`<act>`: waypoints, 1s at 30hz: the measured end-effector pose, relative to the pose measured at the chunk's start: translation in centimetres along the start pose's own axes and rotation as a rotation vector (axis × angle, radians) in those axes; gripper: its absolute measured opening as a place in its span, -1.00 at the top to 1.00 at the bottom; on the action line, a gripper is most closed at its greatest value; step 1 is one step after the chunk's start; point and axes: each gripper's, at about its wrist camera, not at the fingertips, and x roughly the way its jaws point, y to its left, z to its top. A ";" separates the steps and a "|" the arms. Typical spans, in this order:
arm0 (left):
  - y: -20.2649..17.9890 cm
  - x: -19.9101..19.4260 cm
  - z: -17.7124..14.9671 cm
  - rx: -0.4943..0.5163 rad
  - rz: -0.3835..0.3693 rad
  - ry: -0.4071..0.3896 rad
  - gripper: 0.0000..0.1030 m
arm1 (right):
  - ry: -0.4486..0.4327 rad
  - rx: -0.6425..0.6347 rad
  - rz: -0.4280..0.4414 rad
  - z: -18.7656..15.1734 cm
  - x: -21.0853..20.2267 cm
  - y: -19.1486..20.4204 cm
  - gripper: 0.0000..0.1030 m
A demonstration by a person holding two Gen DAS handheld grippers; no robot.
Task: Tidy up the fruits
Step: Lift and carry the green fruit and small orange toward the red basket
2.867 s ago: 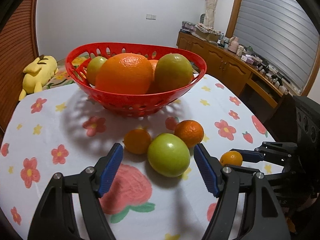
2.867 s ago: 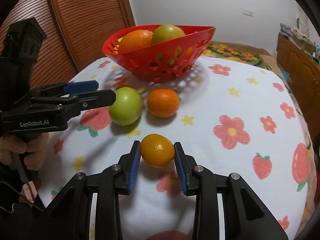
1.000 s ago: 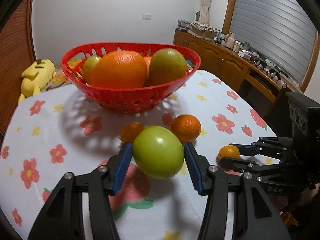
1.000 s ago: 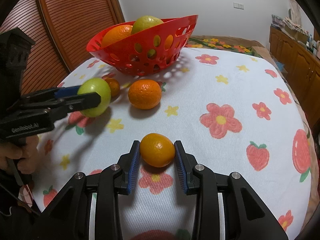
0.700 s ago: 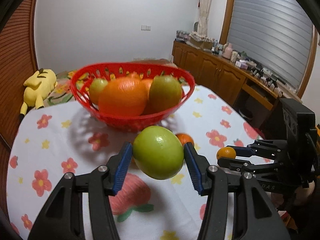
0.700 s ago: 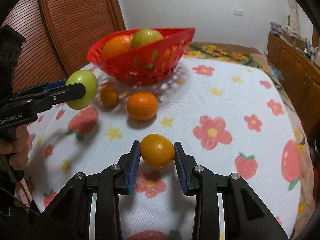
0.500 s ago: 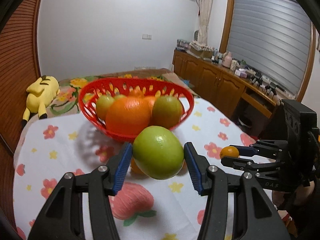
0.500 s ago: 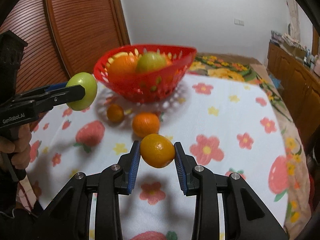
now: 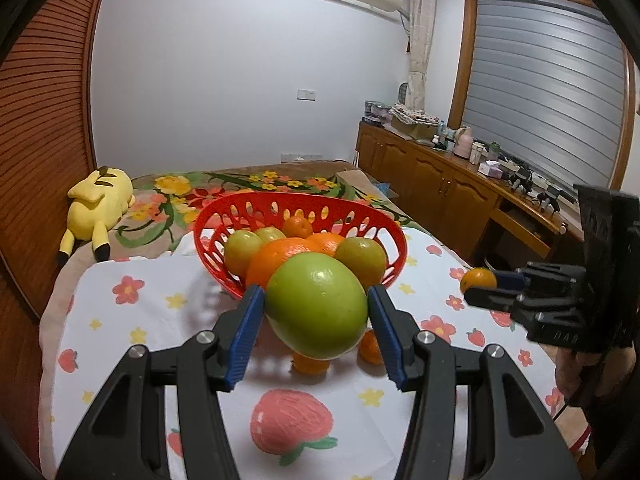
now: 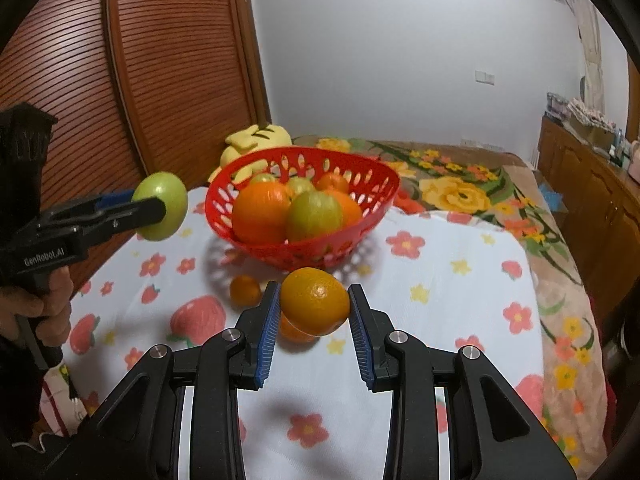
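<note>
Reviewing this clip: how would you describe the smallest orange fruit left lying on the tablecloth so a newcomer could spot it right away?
Start at the red basket of fruit on the flowered tablecloth. On the cloth just in front of it, left of the right gripper, lies the small mandarin. Unlike the orange gripped above the cloth and the mandarin half hidden beneath it, it lies alone in full view.

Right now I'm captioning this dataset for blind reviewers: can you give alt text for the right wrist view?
The right tool holds a small orange in the air before a red basket of oranges and green fruit on a flowered tablecloth. At left, the left tool holds up a green apple; two small oranges lie on the cloth.
</note>
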 end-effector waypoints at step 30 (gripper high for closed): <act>4.1 8.5 5.0 -0.012 0.027 0.051 -0.02 | 0.054 -0.041 0.050 7.5 9.9 -4.4 0.36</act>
